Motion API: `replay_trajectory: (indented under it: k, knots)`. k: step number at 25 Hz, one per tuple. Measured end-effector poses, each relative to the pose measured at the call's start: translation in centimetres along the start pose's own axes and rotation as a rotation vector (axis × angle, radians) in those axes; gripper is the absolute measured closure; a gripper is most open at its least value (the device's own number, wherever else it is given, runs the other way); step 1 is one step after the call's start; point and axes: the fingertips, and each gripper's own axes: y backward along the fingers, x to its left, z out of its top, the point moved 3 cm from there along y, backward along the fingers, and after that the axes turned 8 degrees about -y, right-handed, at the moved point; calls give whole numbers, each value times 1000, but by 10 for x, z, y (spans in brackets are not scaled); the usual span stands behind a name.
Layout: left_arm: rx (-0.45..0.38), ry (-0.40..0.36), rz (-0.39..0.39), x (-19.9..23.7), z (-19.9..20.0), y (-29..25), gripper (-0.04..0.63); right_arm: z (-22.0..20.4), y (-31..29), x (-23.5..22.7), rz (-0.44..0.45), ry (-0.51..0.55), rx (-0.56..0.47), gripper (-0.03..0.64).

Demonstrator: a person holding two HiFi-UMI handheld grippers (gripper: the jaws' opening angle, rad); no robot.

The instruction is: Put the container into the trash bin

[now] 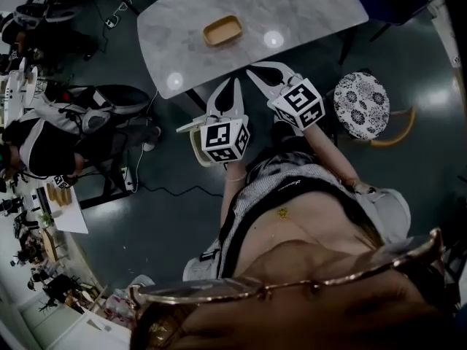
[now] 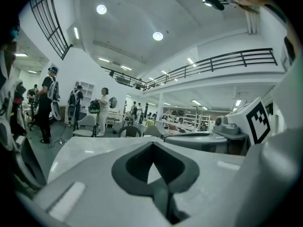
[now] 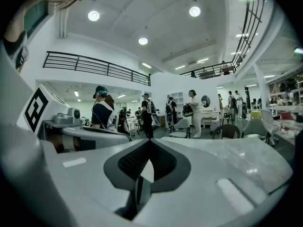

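Container (image 1: 222, 31): on the far table (image 1: 314, 6), not yet reached.
Left gripper (image 2: 151, 144): clenched, empty, near us.
Right gripper (image 3: 148, 142): clenched, empty, ready to reach, we judge.

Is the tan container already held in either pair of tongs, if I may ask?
No, the tan container lies on the marble table, clear of the left tongs and the right tongs.

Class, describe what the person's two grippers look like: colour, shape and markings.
The left gripper and the right gripper are both white plastic. Each has two curved fingers tapering to a point, lined inside with dark grey ridged padding. Each carries a cube printed with black-and-white square markers.
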Motion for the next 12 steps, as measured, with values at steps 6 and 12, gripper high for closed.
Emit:
replay_trajectory:
  k: [6,12]
  knots:
    - [-5,21,67,8,3,-17,595,7,-15,-16,67,29,30,600]
    - [0,27,129,19,14,-55,595,24,-38,-49,129,47,45,600]
